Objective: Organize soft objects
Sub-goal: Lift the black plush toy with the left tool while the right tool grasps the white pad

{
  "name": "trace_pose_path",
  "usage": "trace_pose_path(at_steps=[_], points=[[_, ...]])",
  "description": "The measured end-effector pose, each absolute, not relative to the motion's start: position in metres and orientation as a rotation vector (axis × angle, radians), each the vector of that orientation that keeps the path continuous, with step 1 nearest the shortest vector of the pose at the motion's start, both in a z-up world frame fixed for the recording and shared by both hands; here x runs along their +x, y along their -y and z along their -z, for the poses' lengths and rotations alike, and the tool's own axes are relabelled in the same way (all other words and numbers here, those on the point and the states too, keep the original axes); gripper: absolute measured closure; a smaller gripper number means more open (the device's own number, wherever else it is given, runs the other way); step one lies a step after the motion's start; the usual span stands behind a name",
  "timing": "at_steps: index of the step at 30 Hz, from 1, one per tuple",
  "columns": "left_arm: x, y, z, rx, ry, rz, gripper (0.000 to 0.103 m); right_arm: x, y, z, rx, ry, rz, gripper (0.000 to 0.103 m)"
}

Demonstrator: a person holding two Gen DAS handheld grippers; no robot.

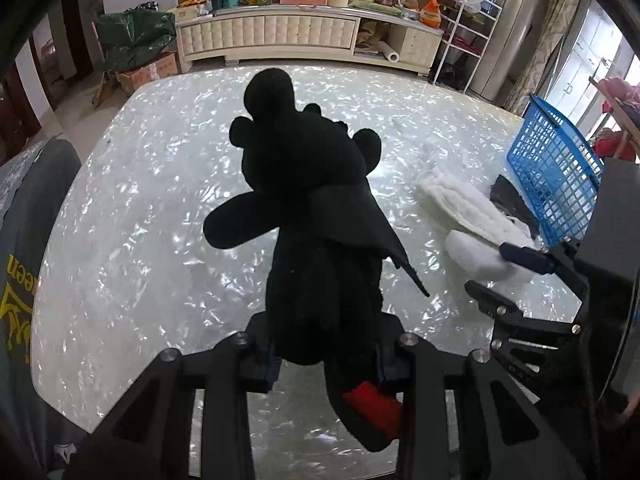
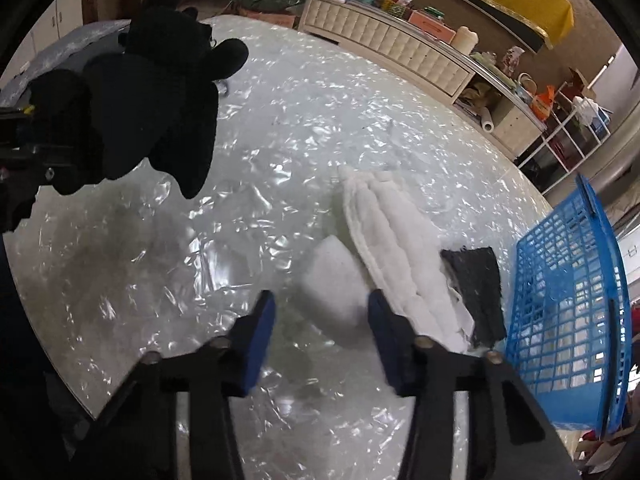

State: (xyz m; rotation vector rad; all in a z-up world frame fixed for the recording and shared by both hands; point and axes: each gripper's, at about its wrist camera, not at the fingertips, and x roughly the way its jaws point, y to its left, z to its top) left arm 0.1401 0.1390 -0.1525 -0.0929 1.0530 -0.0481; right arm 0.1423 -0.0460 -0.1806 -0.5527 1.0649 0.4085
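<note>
My left gripper (image 1: 324, 356) is shut on a black plush dragon (image 1: 308, 200) and holds it above the table; the plush also shows at the upper left of the right wrist view (image 2: 160, 96). My right gripper (image 2: 320, 320) is open, its blue pads on either side of a white foam block (image 2: 332, 280) lying on the table. It shows at the right of the left wrist view (image 1: 492, 276). A folded white fluffy cloth (image 2: 392, 240) and a black cloth (image 2: 476, 284) lie beside the block. A blue plastic basket (image 2: 568, 312) stands at the right edge.
The shiny white table (image 2: 240, 184) has its far edge toward a cream cabinet (image 1: 272, 36) loaded with boxes and jars. A wire rack (image 1: 468, 28) stands at the back right. The basket also shows in the left wrist view (image 1: 556, 172).
</note>
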Motion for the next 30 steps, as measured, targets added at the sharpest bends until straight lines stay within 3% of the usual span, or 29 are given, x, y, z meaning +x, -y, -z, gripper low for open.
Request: trace_pose_path(at_steps=[12,30], points=[[0.14,-0.134,0.156,-0.069,-1.067,0.041,0.071,0.146,0.066,0.153,-0.343,-1.053,-0.445,0.086],[0.129,-0.058,0.125,0.04,-1.038,0.103,0.071,0.132,0.119,0.11,-0.142,-1.022,-0.482,0.089]])
